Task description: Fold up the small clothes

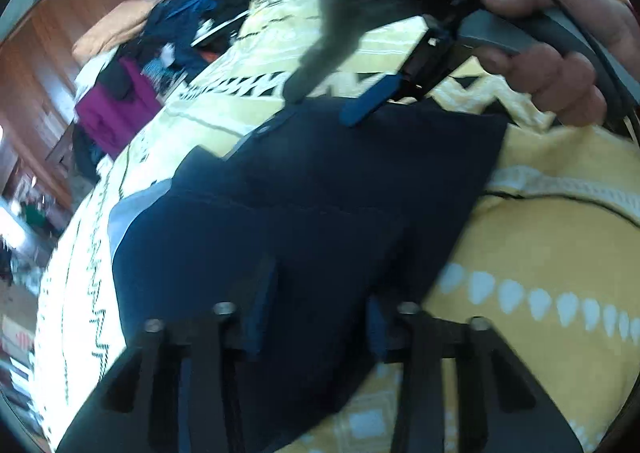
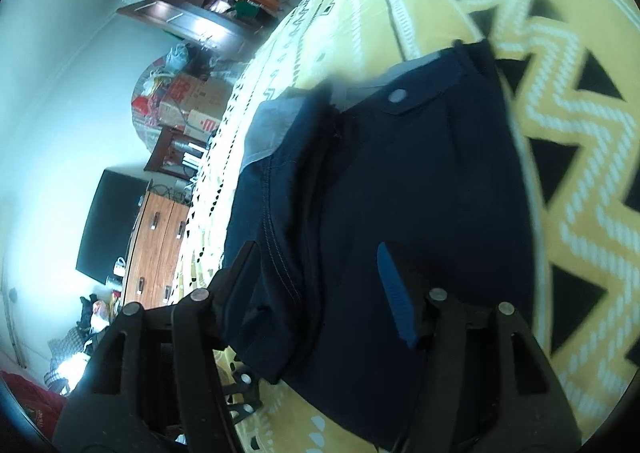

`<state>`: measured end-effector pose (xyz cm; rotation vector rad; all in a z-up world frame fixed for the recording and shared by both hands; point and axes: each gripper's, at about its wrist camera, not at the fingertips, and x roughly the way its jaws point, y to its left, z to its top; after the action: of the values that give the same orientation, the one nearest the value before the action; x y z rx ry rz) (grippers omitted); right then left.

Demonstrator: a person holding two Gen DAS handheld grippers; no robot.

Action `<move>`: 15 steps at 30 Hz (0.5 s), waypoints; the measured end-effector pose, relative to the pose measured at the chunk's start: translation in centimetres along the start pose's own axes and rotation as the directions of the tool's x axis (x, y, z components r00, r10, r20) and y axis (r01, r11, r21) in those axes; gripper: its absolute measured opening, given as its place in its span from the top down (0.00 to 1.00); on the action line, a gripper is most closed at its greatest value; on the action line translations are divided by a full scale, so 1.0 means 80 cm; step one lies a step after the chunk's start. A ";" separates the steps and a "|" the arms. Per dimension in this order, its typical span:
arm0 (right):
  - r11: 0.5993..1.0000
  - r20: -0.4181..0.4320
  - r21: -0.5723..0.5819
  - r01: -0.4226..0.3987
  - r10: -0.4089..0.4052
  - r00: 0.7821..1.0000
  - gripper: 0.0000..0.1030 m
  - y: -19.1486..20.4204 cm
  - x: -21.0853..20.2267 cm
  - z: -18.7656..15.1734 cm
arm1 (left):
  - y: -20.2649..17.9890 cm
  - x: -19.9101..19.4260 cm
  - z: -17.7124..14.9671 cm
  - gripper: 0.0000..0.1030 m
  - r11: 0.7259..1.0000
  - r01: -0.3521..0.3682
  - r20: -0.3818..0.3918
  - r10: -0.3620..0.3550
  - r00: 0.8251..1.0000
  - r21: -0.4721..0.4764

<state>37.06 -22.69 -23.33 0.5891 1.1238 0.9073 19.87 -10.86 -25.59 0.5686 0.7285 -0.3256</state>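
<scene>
A dark navy garment (image 1: 340, 193) with a button flap and grey lining lies folded on the yellow patterned bedspread (image 1: 540, 253). My left gripper (image 1: 318, 317) is open, its fingers spread at the garment's near edge with cloth lying between them. A hand (image 1: 560, 65) holds my right gripper (image 1: 336, 93) at the garment's far edge, its fingers apart and tips down on the cloth. In the right wrist view the same garment (image 2: 400, 173) fills the middle. There my right gripper (image 2: 320, 281) stands open over it, the blue pad (image 2: 394, 293) resting on the fabric.
A heap of mixed clothes (image 1: 168, 33) and a magenta cloth (image 1: 116, 109) lie at the bed's far side by a wooden wardrobe (image 1: 80, 13). Beyond the bed edge stand a dresser (image 2: 156, 241), a dark screen (image 2: 108, 225) and cardboard boxes (image 2: 192, 101).
</scene>
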 end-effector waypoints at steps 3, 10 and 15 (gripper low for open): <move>0.999 -0.037 -0.005 -0.048 0.048 0.998 0.40 0.006 0.027 0.024 | 0.019 -0.011 0.002 0.82 0.996 0.018 0.041 -0.014 0.999 -0.087; 0.984 -0.157 0.076 -0.160 0.170 0.973 0.36 0.019 0.110 0.070 | 0.051 -0.061 0.012 0.85 0.981 0.030 0.140 -0.003 0.990 -0.191; 0.992 -0.201 0.068 -0.104 0.116 0.973 0.36 0.035 0.152 0.087 | 0.055 -0.067 0.010 0.85 0.978 0.059 0.160 -0.027 0.987 -0.198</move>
<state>44.57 -10.64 -24.83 0.6195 1.3161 1.0523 18.53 -7.32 -19.68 0.3304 0.6143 -0.3278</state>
